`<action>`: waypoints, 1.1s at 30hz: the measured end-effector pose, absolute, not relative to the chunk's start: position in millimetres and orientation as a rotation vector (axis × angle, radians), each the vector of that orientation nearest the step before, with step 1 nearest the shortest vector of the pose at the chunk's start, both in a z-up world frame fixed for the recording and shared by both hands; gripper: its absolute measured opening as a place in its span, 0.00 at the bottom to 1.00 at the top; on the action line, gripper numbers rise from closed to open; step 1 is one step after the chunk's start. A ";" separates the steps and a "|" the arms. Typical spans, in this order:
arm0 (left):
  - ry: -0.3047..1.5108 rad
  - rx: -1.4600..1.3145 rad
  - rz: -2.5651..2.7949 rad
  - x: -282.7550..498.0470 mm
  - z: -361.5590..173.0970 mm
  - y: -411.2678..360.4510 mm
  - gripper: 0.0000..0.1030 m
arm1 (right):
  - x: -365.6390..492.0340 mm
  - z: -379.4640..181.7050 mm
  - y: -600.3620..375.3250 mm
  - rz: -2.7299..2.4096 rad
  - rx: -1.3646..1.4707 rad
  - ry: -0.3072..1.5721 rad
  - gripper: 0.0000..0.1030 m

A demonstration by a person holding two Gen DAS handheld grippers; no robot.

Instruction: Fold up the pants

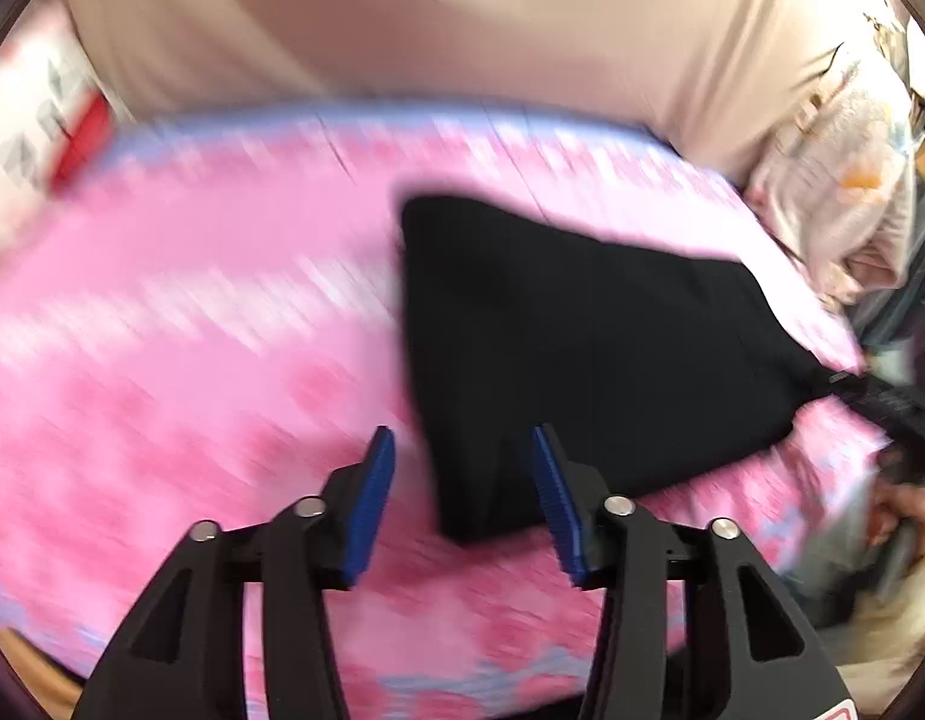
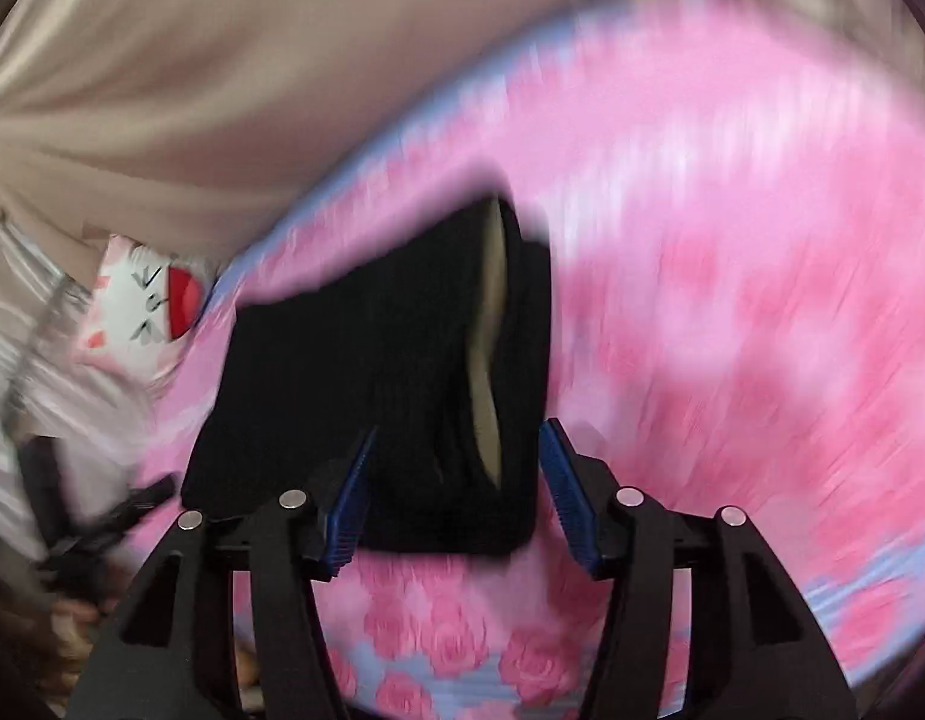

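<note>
The black pants [image 1: 582,348] lie folded into a compact block on the pink rose-print bedspread [image 1: 192,312]. In the right wrist view the pants [image 2: 372,390] show a stacked edge with a beige lining slit. My left gripper [image 1: 462,450] is open and empty, its blue pads just above the pants' near corner. My right gripper [image 2: 456,444] is open and empty, its pads either side of the pants' near edge, not touching that I can see. Both views are motion-blurred.
A beige curtain [image 1: 462,18] hangs behind the bed. A white cat-face pillow [image 2: 144,306] lies at the bed's edge, and crumpled light bedding [image 1: 840,204] sits at the right. The other gripper's dark body [image 1: 900,414] shows at the right edge.
</note>
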State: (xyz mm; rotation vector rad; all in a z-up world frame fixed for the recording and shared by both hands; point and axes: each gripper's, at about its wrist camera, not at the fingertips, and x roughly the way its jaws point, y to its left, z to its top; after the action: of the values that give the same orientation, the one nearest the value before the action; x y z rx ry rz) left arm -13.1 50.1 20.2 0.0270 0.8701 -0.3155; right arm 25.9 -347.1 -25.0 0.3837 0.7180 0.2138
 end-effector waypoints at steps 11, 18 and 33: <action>0.850 0.074 -0.175 13.2 10.6 51.5 0.72 | 194.6 -71.1 -114.5 0.635 0.070 1.032 0.07; 0.867 0.085 -0.154 27.0 1.2 60.3 0.73 | 182.7 -72.0 -107.2 0.601 -0.045 1.009 0.07; 0.871 0.140 -0.308 64.9 -10.7 -17.9 0.85 | 90.7 -88.0 -344.8 0.253 0.453 0.926 0.61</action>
State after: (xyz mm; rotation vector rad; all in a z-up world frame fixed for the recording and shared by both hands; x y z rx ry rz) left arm 64.9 -17.9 -10.7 0.1404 0.8709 -0.3078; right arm 90.7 -344.8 -88.0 0.4531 0.9255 0.2530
